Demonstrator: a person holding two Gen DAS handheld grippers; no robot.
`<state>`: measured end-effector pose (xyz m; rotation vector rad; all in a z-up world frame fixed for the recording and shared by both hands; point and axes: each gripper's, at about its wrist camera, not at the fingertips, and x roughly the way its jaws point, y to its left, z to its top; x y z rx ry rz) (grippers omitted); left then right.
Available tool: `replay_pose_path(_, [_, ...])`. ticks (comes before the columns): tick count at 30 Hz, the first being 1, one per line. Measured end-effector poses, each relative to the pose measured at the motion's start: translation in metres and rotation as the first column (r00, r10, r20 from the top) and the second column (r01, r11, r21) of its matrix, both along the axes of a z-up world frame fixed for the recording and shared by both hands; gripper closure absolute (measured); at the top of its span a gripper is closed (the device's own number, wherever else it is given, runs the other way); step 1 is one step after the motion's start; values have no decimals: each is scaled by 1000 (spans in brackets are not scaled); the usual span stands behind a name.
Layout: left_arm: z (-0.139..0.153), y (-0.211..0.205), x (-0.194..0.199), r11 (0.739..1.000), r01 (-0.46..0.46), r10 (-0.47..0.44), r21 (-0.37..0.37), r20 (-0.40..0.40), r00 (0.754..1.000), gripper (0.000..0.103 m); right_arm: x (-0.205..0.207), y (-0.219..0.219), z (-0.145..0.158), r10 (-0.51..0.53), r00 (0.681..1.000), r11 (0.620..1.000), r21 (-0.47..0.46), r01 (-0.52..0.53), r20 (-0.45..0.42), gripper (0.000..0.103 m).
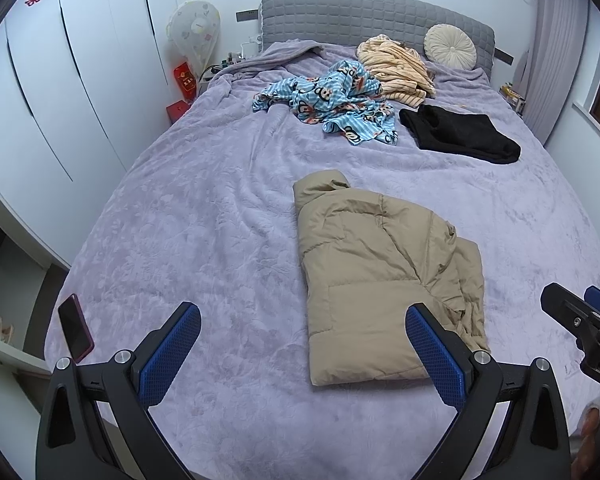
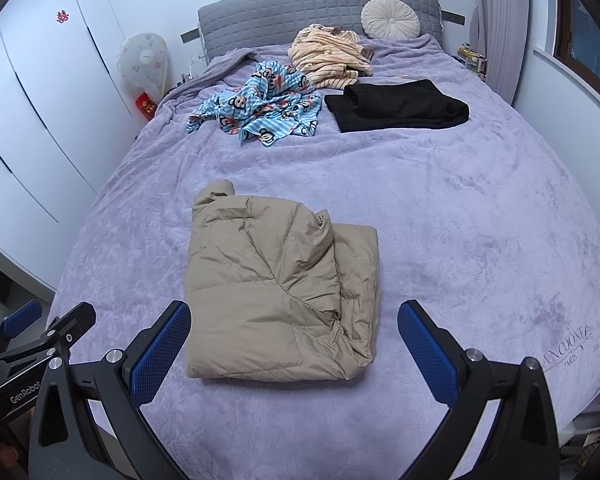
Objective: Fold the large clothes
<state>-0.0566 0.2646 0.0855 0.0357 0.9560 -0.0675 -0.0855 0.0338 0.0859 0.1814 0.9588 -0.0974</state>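
Observation:
A beige puffer jacket (image 1: 380, 280) lies folded into a rough rectangle on the lilac bed cover (image 1: 204, 216); it also shows in the right wrist view (image 2: 276, 296). My left gripper (image 1: 302, 328) is open and empty, above the bed's near edge, its right finger over the jacket's near corner. My right gripper (image 2: 294, 328) is open and empty, just short of the jacket's near edge. The right gripper shows at the right edge of the left wrist view (image 1: 580, 320), and the left gripper shows at the left of the right wrist view (image 2: 40, 332).
Farther up the bed lie a blue cartoon-print garment (image 1: 332, 100), a striped cream garment (image 1: 396, 66), a folded black garment (image 1: 460, 132) and a round cushion (image 1: 450, 46). A phone (image 1: 74, 328) lies at the bed's left edge. White wardrobes (image 1: 60, 80) stand left.

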Motion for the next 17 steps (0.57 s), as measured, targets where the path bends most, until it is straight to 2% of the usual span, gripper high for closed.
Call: replay_pose_path(17, [4, 7, 0, 1000, -9, 10, -14, 15, 1000, 1, -2, 8, -4, 12, 1000, 1000, 2, -12, -9, 0])
